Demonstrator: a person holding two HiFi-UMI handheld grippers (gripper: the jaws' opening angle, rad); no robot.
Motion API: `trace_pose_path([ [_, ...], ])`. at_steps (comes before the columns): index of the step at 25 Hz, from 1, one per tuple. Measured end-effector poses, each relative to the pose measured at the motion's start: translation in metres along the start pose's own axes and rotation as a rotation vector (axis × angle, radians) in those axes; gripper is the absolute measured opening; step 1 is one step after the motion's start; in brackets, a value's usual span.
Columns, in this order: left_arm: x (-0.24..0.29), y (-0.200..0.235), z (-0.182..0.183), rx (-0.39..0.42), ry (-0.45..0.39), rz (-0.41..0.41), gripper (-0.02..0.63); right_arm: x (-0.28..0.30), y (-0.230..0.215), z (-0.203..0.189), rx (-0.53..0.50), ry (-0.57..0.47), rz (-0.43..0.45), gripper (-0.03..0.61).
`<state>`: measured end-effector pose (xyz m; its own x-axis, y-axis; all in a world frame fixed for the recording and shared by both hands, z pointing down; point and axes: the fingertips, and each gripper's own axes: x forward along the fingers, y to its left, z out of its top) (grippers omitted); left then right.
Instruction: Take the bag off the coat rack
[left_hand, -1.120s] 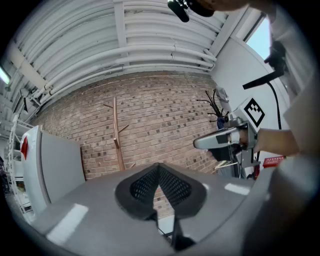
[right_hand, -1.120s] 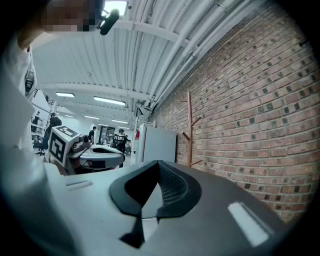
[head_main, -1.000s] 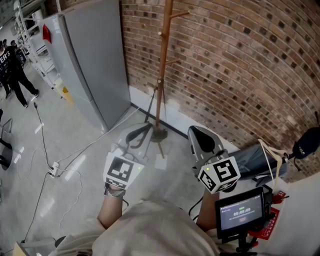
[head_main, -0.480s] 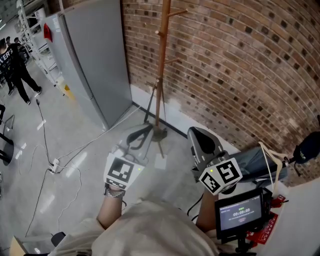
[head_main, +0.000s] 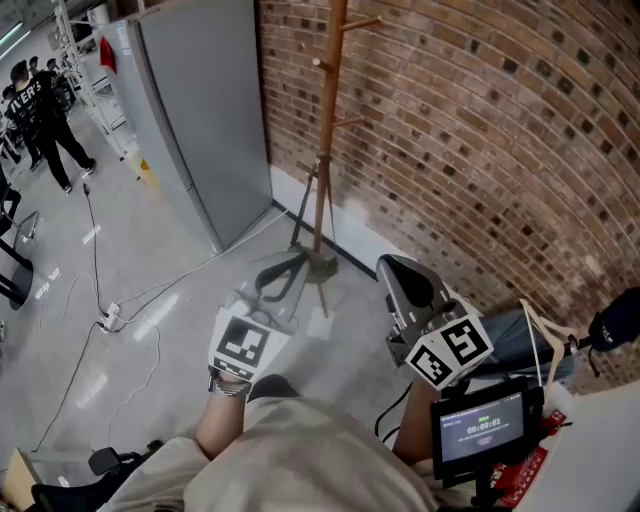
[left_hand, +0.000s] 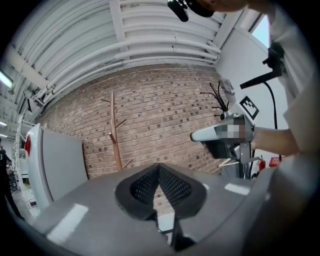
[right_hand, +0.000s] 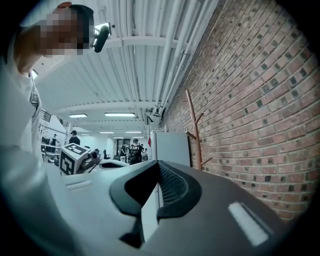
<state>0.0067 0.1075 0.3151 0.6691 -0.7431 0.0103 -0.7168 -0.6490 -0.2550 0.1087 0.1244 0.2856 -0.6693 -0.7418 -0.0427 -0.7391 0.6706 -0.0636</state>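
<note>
Brick wall (head_main: 480, 130) and bare concrete floor (head_main: 150, 270), as seen by someone standing beside the person.

Left hand-held gripper (left_hand: 159, 175): jaws closed together, with nothing between them. Right hand-held gripper (right_hand: 158, 172): likewise closed and empty. Both are held level in front of the body and aimed toward the wooden coat rack (head_main: 325, 150), which stands against the wall, well apart from either.

Step in hand, as judged: the approach, with no grasp begun. No bag hangs on any peg that shows. A grey object with a pale strap (head_main: 510, 335) lies low at the right, partly behind the right hand-held gripper. Whether it is the bag cannot be told.

The next move calls for locating the bag, opening one pair of jaws, and closing them on its strap. The rack's top is cut off in the head view, and its pegs appear small in both gripper views.
</note>
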Motion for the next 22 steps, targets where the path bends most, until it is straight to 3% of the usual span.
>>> trace_pose_path([
  [6,0.008,0.012,-0.007,-0.024,-0.008,0.003,0.000,0.016,-0.014,-0.009,-0.062,0.026,-0.052,0.002],
  [13,0.039,0.047,-0.023,0.049,0.013,0.002,0.000,0.043,-0.043,-0.008,0.009,-0.002,-0.097,0.002],
  [22,0.090,0.103,-0.045,0.015,0.001,-0.038,0.000,0.101,-0.082,-0.008,-0.001,0.008,-0.153,0.002],
])
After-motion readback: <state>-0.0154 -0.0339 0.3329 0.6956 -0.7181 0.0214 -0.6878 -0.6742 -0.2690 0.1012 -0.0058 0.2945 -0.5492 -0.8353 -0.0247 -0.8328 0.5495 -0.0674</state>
